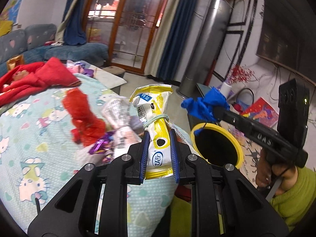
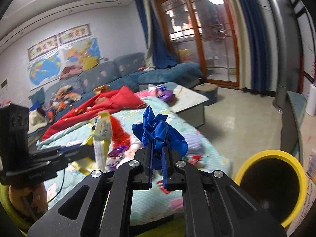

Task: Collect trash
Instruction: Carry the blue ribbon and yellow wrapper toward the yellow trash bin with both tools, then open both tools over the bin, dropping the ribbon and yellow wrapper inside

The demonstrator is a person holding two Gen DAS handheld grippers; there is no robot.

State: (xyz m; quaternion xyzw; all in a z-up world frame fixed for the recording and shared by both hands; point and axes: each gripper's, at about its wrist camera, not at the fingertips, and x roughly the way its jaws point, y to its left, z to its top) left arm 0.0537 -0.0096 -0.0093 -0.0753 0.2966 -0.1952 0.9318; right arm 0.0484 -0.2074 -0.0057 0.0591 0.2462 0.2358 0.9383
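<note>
My left gripper [image 1: 159,138] is shut on a yellow-and-white snack wrapper [image 1: 156,118] tied with a green rubber band, held upright above the cartoon-print blanket [image 1: 39,138]. My right gripper [image 2: 157,144] is shut on a crumpled blue plastic bag [image 2: 158,132]. In the left wrist view that blue bag [image 1: 205,104] hangs just above the yellow-rimmed black bin [image 1: 217,144] at the right. The right wrist view has the bin [image 2: 270,185] at lower right and the left gripper with the wrapper [image 2: 101,138] at the left.
On the blanket lie a red crinkled wrapper [image 1: 85,116], a clear printed wrapper [image 1: 120,118] and purple foil scraps [image 1: 98,146]. A red garment [image 1: 33,79] lies further back. A sofa [image 2: 118,73], a low table [image 2: 189,96] and a grey tower unit [image 1: 205,45] surround the tiled floor.
</note>
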